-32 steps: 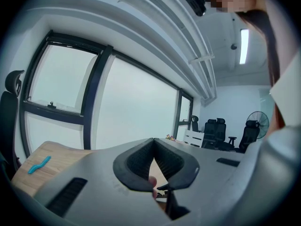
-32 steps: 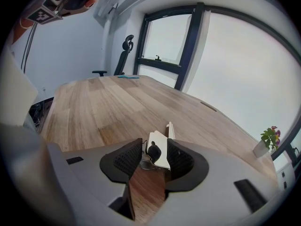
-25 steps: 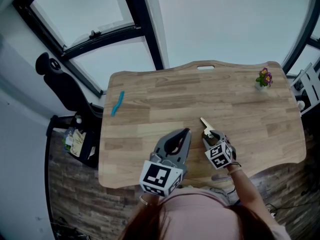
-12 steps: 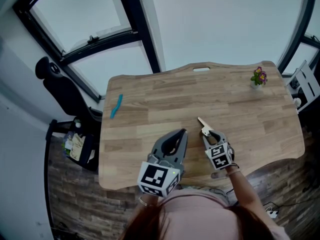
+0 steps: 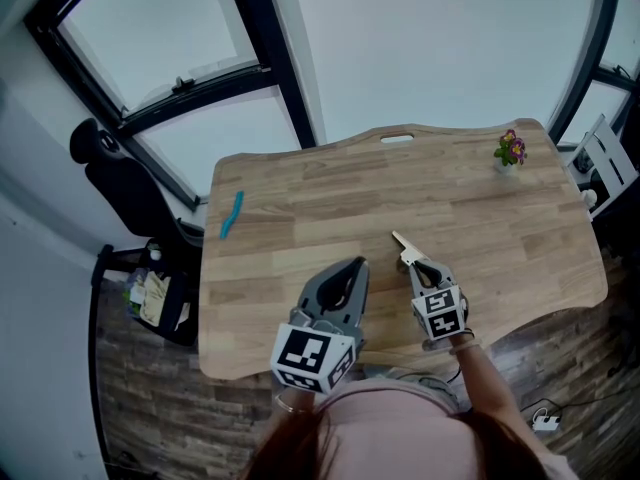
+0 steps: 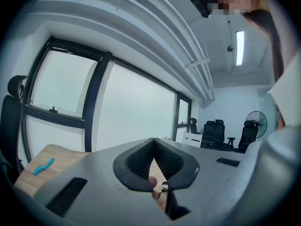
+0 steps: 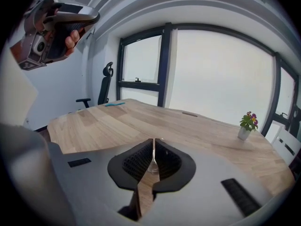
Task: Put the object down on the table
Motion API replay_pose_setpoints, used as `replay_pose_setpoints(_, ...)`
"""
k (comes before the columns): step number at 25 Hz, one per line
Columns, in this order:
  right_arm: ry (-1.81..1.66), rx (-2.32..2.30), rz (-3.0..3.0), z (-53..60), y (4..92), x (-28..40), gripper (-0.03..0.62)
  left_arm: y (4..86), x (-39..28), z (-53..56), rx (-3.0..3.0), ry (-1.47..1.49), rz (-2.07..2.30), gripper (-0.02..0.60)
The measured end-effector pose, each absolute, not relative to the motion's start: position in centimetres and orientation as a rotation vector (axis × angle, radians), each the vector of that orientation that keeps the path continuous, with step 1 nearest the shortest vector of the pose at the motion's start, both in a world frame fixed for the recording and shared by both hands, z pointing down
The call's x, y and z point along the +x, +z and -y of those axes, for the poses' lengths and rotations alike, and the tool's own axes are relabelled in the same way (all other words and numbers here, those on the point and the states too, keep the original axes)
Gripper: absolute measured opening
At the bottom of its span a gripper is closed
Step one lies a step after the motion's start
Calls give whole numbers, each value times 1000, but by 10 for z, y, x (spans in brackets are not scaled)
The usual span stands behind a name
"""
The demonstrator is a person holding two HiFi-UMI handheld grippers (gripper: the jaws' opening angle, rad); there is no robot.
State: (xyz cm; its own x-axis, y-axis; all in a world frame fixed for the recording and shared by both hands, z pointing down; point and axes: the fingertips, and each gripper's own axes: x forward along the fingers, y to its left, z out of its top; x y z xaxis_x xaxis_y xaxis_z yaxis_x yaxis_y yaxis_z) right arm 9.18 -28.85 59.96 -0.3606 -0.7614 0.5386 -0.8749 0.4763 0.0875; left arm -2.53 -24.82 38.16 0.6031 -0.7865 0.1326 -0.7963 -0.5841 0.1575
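Note:
A thin pale utensil (image 5: 400, 241), shaped like a small spoon, sticks out up and left from my right gripper (image 5: 412, 261) above the wooden table (image 5: 500, 238). In the right gripper view it stands edge-on (image 7: 154, 155) between the black pads. These jaws have just been closing, and the right gripper (image 7: 154, 140) is now shut on the utensil. My left gripper (image 5: 356, 262) hovers beside it on the left near the table's front edge, shut with nothing between its tips (image 6: 154, 140). It also shows high up in the right gripper view (image 7: 94, 18).
A teal strip (image 5: 231, 214) lies near the table's left edge. A small flower pot (image 5: 510, 150) stands at the far right corner. A black office chair (image 5: 105, 163) stands left of the table, with tall windows behind. Several more chairs (image 6: 214, 133) stand across the room.
The right gripper's jaws have closed onto the pale utensil and it has risen slightly off the table. The left gripper has hardly shifted.

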Motion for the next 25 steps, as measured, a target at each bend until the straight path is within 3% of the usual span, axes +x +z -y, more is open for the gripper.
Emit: replay_pose_setpoints(25, 239, 1706, 2328, 231, 500, 99, 0, 380, -39, 198, 2672, 90, 1280, 2)
